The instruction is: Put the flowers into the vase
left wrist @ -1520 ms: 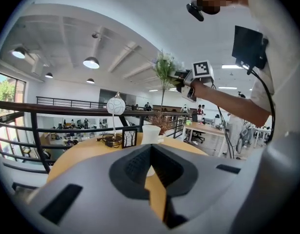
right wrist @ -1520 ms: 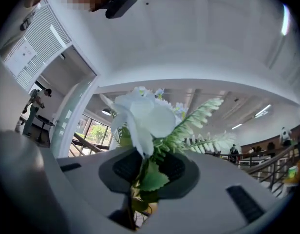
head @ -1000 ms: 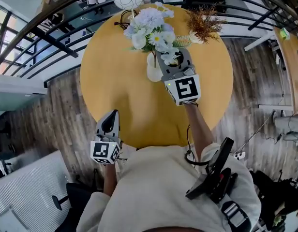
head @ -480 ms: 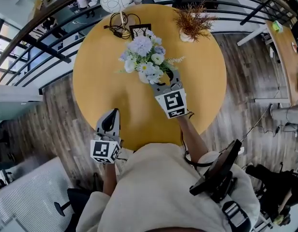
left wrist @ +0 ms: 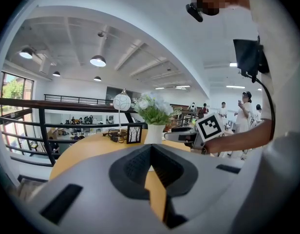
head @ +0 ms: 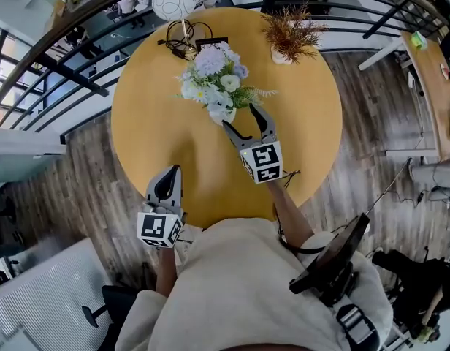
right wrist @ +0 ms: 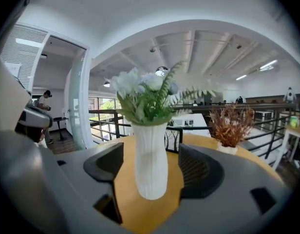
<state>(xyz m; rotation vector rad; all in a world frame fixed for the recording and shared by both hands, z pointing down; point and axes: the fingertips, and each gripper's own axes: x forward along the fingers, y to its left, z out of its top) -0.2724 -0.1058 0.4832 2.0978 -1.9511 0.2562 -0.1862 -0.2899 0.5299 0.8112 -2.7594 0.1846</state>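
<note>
Fingers on the left gripper (head: pixel 168 175) are clenched on nothing by the near edge of the table (head: pixel 137 137). Those of the right gripper (head: pixel 239 117) have just been spreading and stand released either side of the vase (right wrist: pixel 150 160), not touching it. Flowers (right wrist: pixel 140 94) sit in it, so the task looks done; only withdrawal remains.

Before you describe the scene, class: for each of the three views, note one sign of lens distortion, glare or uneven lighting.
Head view: the railing bows in an arc above the round table, wide-angle bending. Left gripper view: black corners ring a circular image, and the ceiling lamps glare white. Right gripper view: the white vase is sharp and softly lit, while the ceiling beams curve.
</note>
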